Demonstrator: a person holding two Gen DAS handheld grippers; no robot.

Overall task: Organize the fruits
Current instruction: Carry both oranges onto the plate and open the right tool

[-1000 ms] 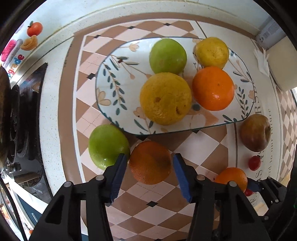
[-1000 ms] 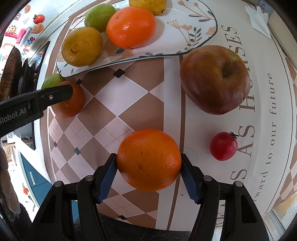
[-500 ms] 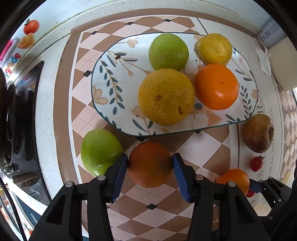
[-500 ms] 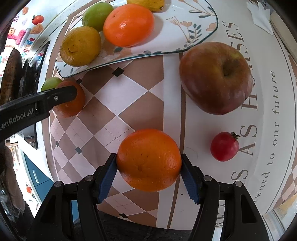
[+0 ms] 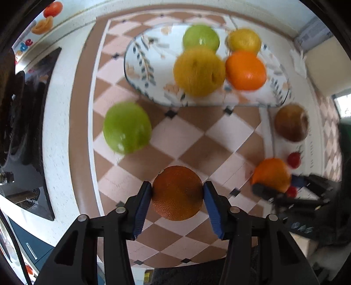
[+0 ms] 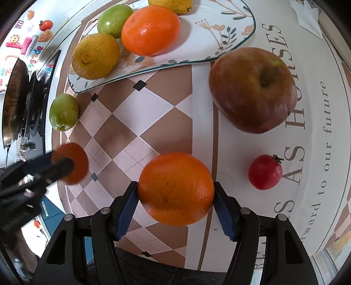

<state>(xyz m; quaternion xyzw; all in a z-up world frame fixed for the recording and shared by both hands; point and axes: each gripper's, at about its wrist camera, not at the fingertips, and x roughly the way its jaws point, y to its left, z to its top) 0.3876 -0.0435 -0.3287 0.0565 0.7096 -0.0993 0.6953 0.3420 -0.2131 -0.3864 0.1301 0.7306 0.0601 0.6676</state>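
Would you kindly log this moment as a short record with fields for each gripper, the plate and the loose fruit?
left gripper: shut on dark orange
right gripper: shut on bright orange
plate: holds green fruit, rough yellow fruit, orange, lemon
loose on mat: green apple, red-brown apple, small red fruit
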